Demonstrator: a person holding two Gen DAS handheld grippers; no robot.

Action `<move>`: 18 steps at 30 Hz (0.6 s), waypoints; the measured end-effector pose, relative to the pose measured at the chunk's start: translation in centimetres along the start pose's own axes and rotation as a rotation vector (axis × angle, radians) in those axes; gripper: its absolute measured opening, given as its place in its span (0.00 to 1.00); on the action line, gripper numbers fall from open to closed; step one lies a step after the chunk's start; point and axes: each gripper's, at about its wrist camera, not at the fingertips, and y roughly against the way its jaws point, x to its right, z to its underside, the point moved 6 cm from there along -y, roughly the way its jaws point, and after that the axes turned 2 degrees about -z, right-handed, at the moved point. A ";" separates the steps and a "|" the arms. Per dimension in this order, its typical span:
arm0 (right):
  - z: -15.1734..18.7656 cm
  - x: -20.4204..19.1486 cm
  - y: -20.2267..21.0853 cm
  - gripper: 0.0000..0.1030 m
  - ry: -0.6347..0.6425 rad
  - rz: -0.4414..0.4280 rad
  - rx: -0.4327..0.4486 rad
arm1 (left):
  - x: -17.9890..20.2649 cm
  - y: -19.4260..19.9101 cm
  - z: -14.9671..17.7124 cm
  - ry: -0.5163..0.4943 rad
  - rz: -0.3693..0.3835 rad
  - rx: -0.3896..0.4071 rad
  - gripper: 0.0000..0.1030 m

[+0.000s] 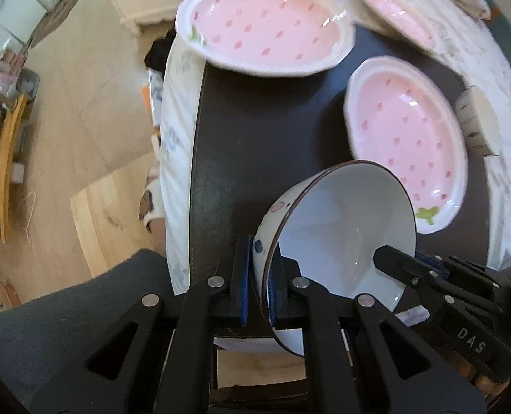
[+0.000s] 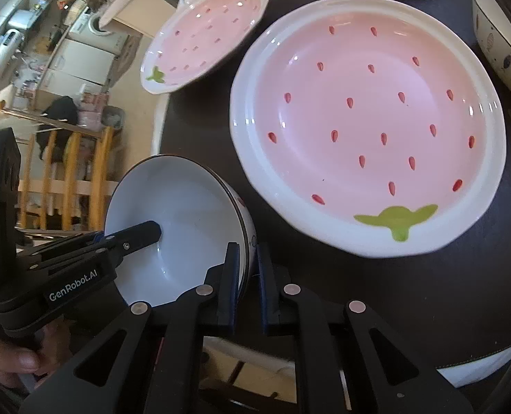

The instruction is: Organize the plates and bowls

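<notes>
Both grippers clamp the same white bowl (image 1: 338,227), one on each side of its rim. Our left gripper (image 1: 260,283) has its blue pads closed on the bowl's wall, one pad outside against the dotted pattern, one inside. Our right gripper (image 2: 247,276) pinches the opposite stretch of rim in the same way, wall between its pads. In the left wrist view the right gripper's finger reaches into the bowl from the right; in the right wrist view the left gripper, marked GenRobot.AI, does so from the left, with a hand (image 2: 10,358) on its handle.

We note the bowl tilted, mouth turned up and sideways, over the near edge of the dark mat (image 1: 241,145). Whether it touches the mat we cannot tell.

Beside it, on the mat, lies a large pink strawberry plate (image 2: 369,124), green leaf mark toward us. A second pink plate (image 2: 207,34) sits at the mat's far left corner, overhanging onto the pale tablecloth (image 1: 176,110). A third pink plate (image 1: 397,13) lies beyond, blurred. At the right edge stands another patterned bowl (image 2: 500,48), fish drawn on its side.
</notes>
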 end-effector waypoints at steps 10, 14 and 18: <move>-2.4 1.0 7.7 0.11 -0.002 -0.014 0.136 | 6.0 4.8 -4.0 -0.087 0.070 0.093 0.07; -4.2 3.6 11.3 0.11 -0.054 0.002 0.188 | 9.9 5.5 -6.5 -0.129 0.113 0.103 0.07; -6.3 6.5 15.2 0.11 -0.086 0.050 0.243 | 14.6 5.8 -9.2 -0.183 0.136 0.111 0.07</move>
